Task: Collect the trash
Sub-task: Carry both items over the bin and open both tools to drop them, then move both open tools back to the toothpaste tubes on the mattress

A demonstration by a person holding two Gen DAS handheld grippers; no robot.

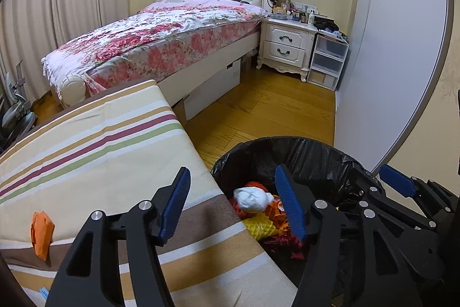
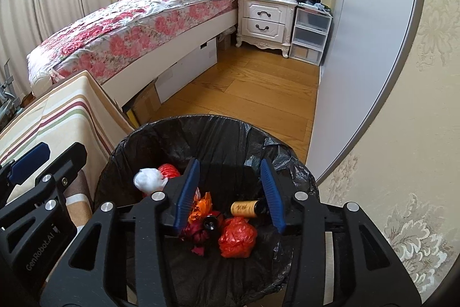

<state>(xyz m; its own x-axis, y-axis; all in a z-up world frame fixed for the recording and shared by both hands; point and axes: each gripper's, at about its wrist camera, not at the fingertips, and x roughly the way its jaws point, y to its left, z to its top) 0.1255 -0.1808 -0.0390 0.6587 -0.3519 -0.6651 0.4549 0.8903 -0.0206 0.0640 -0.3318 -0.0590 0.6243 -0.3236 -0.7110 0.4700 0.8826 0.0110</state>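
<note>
A bin lined with a black bag [image 1: 287, 141] [image 2: 207, 118] stands on the floor beside a striped-cloth table [image 1: 100, 151]. Inside lie a white wad [image 1: 253, 200] [image 2: 149, 179], a red crumpled bag [image 2: 237, 238], a small bottle with a yellow label [image 2: 247, 209], orange wrappers [image 2: 201, 206] and a yellow net [image 1: 261, 226]. My left gripper [image 1: 231, 170] hangs open over the bin's left rim, nothing between its pads. My right gripper [image 2: 230, 161] is open above the bin's middle and holds nothing. An orange scrap of paper [image 1: 41, 232] lies on the table at the left.
A bed with a floral cover [image 1: 161, 33] fills the back left, with cardboard boxes [image 2: 146, 102] under it. A white nightstand [image 1: 284, 45] and plastic drawers [image 1: 327, 59] stand at the far wall. A pale wardrobe door [image 1: 388, 62] runs along the right. Wood floor [image 1: 258, 105] lies between.
</note>
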